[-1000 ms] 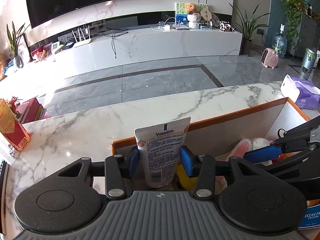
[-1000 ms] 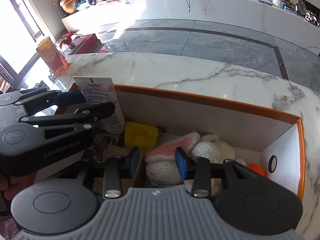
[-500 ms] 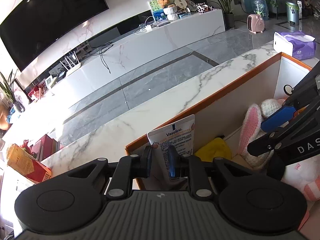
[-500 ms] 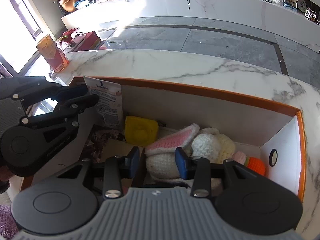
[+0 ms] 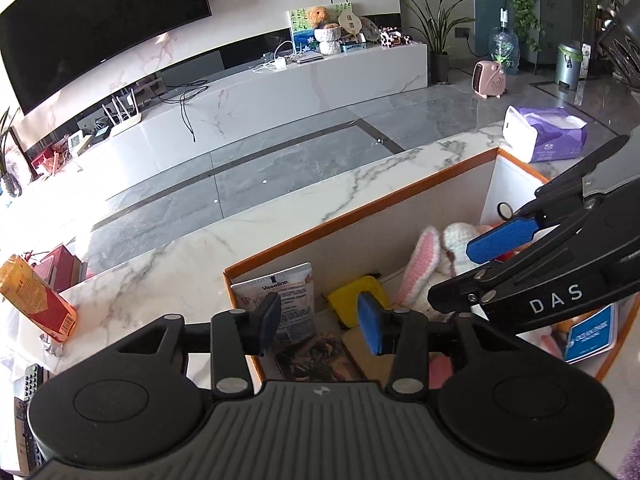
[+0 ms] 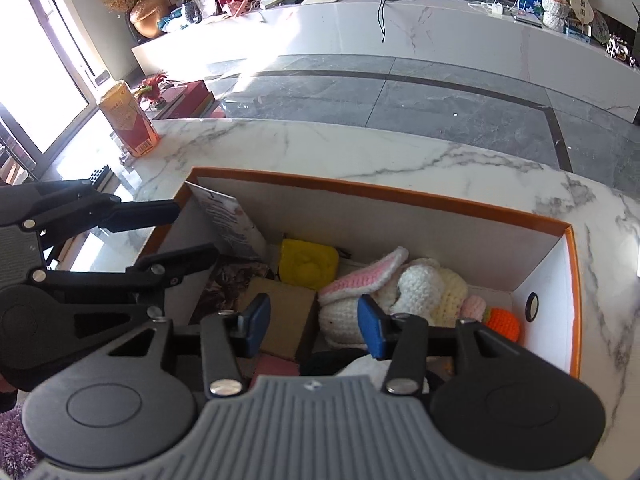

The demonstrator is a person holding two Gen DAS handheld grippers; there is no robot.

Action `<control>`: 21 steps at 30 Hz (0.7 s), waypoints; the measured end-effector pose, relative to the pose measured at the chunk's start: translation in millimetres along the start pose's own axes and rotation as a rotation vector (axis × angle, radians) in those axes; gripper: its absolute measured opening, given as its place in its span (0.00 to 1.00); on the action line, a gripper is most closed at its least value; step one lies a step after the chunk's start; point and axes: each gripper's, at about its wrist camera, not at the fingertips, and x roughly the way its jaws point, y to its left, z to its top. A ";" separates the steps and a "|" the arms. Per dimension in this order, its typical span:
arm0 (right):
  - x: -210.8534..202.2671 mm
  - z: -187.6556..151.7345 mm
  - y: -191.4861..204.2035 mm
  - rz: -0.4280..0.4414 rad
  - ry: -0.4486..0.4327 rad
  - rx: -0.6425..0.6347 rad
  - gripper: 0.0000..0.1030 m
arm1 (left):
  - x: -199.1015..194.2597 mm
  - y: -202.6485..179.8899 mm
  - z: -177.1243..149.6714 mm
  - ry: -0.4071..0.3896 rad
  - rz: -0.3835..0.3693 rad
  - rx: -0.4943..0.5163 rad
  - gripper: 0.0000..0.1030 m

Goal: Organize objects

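An orange-rimmed cardboard box [image 5: 360,204] [image 6: 372,190] sits on the marble counter. A white Vaseline tube [image 5: 280,300] [image 6: 230,222] leans in its left corner. Beside it lie a yellow block [image 5: 358,294] [image 6: 308,262], a crocheted white-and-pink rabbit [image 5: 432,256] [image 6: 400,288], a brown carton [image 6: 286,314] and an orange crocheted piece [image 6: 502,320]. My left gripper [image 5: 318,328] is open and empty above the box's left end, just behind the tube. My right gripper [image 6: 314,324] is open and empty above the box's middle, over the rabbit and carton.
An orange-and-red drink carton [image 5: 34,298] [image 6: 128,122] stands on the counter left of the box. A purple tissue pack [image 5: 546,132] lies beyond the box's right end. A blue card [image 5: 592,332] rests in the box's right part.
My left gripper has opened and let go of the Vaseline tube, which now leans in the box's left corner. The gripper has drawn back a little. My right gripper has stayed open over the rabbit.
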 end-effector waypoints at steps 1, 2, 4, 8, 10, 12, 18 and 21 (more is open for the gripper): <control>-7.9 -2.5 2.5 -0.003 -0.011 -0.003 0.52 | -6.3 -1.4 -0.2 -0.005 -0.004 -0.007 0.50; -15.3 -5.3 4.8 -0.009 -0.021 -0.003 0.53 | -13.1 -3.9 -0.7 -0.010 -0.003 -0.014 0.52; -31.4 -12.3 8.8 -0.018 -0.042 0.000 0.55 | -26.4 -7.7 -1.1 -0.025 -0.007 -0.029 0.54; -63.7 -26.8 14.3 -0.026 -0.089 0.011 0.57 | -53.3 -14.2 -3.4 -0.055 -0.028 -0.077 0.59; -80.0 -34.8 17.6 -0.037 -0.118 0.009 0.58 | -65.8 -16.3 -5.4 -0.075 -0.039 -0.106 0.60; -96.9 -42.7 22.3 -0.050 -0.152 0.008 0.61 | -78.1 -20.4 -8.5 -0.102 -0.040 -0.137 0.62; -145.5 -75.0 33.9 -0.083 -0.260 0.013 0.71 | -113.8 -34.9 -18.3 -0.216 -0.007 -0.188 0.76; -164.6 -91.7 37.7 -0.087 -0.294 0.029 0.74 | -129.2 -44.8 -24.3 -0.257 0.021 -0.208 0.81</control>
